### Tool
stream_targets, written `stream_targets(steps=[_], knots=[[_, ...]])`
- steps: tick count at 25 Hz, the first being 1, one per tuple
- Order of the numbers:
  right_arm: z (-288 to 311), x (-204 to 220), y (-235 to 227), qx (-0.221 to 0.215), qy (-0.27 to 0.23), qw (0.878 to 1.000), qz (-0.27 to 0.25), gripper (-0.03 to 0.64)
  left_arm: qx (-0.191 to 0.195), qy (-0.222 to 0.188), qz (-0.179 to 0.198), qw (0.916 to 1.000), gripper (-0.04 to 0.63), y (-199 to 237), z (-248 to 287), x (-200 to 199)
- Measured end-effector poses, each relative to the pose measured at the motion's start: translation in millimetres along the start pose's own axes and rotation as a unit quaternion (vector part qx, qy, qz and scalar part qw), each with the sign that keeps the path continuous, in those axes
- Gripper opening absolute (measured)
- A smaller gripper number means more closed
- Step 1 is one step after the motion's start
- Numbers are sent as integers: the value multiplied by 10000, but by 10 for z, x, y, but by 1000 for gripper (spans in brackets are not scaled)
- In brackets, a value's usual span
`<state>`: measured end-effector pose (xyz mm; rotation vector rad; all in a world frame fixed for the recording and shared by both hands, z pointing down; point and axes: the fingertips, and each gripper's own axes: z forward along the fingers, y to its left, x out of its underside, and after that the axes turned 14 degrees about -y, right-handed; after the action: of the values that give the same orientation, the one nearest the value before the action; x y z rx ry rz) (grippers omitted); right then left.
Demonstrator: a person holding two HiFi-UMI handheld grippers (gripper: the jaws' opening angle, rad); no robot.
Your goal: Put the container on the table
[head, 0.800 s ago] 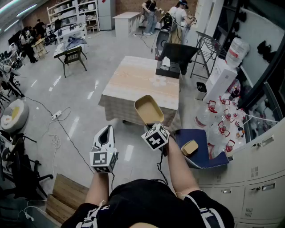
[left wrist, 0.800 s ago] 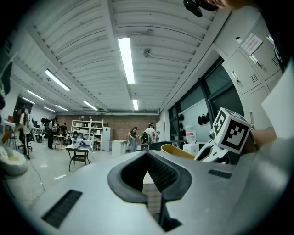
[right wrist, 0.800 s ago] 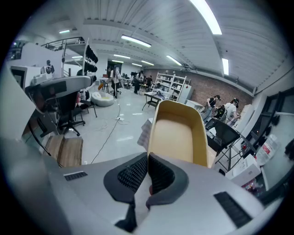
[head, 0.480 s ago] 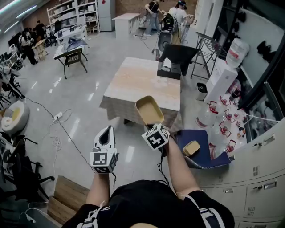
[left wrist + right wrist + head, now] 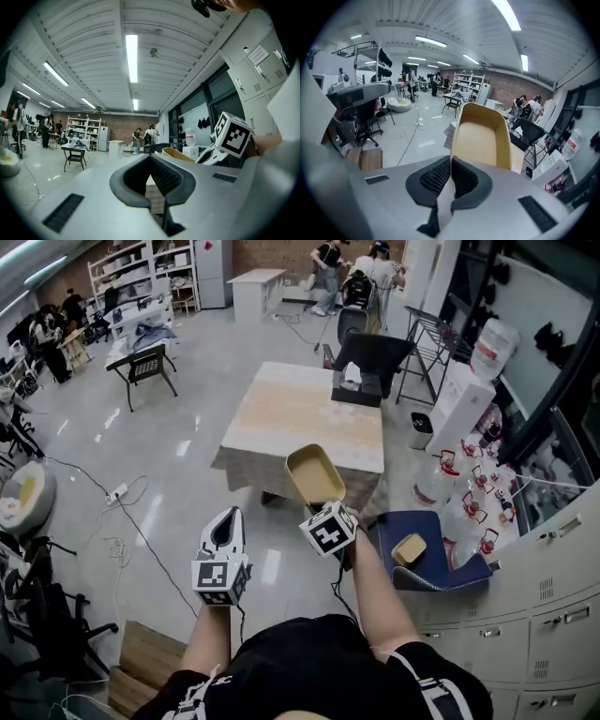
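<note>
A tan oblong container (image 5: 314,474) hangs in the air in front of the table's near edge, and my right gripper (image 5: 322,506) is shut on its near rim. In the right gripper view the container (image 5: 478,136) rises straight out of the closed jaws (image 5: 450,163), open side showing. The light wooden table (image 5: 300,413) with a cloth skirt stands beyond it on the floor. My left gripper (image 5: 225,518) hovers lower left of the container, shut and holding nothing. From the left gripper view (image 5: 151,158) the container's rim (image 5: 178,153) shows at right.
A black chair (image 5: 375,357) stands at the table's far end with a small box on the tabletop there. A blue seat (image 5: 441,570) at right carries a second tan container (image 5: 405,548). Cabinets (image 5: 553,596) line the right side. A wooden box (image 5: 141,667) and cables lie on the floor at left.
The room has shifted slightly in the head view as the person moves. Both grippers and the held container keep nearly the same place.
</note>
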<state>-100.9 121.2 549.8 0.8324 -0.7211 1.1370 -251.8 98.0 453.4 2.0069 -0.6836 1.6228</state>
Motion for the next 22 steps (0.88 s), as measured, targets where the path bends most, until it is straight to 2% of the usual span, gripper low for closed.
stream_targets(steps=[6,12,17,22], knots=[[193,-22,66,140,169,9997,56,25,100,-15,-91,9999,11,308,78,72],[455,-64,-87,268,215,9994,97,25,237,66,-61,9997,11,440,290,234],[840,-184,-331,294,210,9993,16,25,243,104,-7,9996,11,642,648,354],[1403,-282,-869,313,209,9993,-9,25,202,177,-9,9996,11,839,1331,512]])
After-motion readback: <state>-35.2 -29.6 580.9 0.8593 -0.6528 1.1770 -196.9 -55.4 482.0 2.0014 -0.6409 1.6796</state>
